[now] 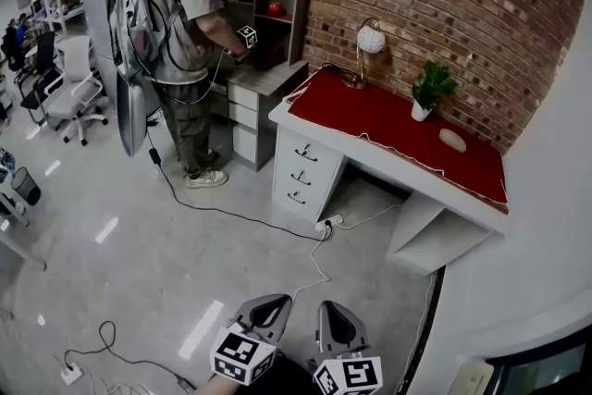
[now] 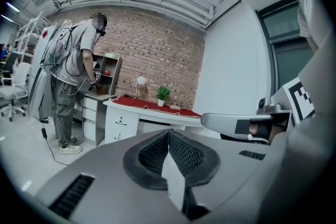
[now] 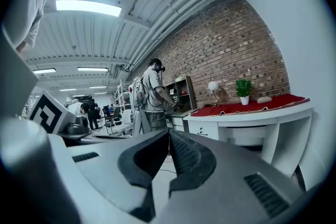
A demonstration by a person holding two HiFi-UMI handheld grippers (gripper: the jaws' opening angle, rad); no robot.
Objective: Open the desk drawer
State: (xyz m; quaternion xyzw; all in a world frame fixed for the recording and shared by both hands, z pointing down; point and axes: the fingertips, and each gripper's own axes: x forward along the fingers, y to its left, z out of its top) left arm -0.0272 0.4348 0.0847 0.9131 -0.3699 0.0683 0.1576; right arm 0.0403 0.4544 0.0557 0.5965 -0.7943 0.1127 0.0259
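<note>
The white desk point(image 1: 435, 185) with a red cloth top stands against the brick wall. Its stack of three drawers point(image 1: 301, 166) sits at the desk's left end, all closed, each with a dark handle. The drawers also show far off in the left gripper view point(image 2: 122, 122) and the right gripper view point(image 3: 203, 131). My left gripper point(image 1: 270, 308) and right gripper point(image 1: 335, 314) hang side by side at the bottom of the head view, well short of the desk. Both point toward it. The left gripper point(image 2: 169, 134) and the right gripper point(image 3: 169, 131) are shut with nothing between the pads.
A person with a backpack point(image 1: 180, 42) stands at a grey cabinet point(image 1: 250, 106) left of the desk. A white cable and power strip point(image 1: 324, 225) lie on the floor before the drawers. A lamp point(image 1: 370, 39) and a potted plant point(image 1: 430, 88) stand on the desk. A white wall point(image 1: 546, 227) runs along the right.
</note>
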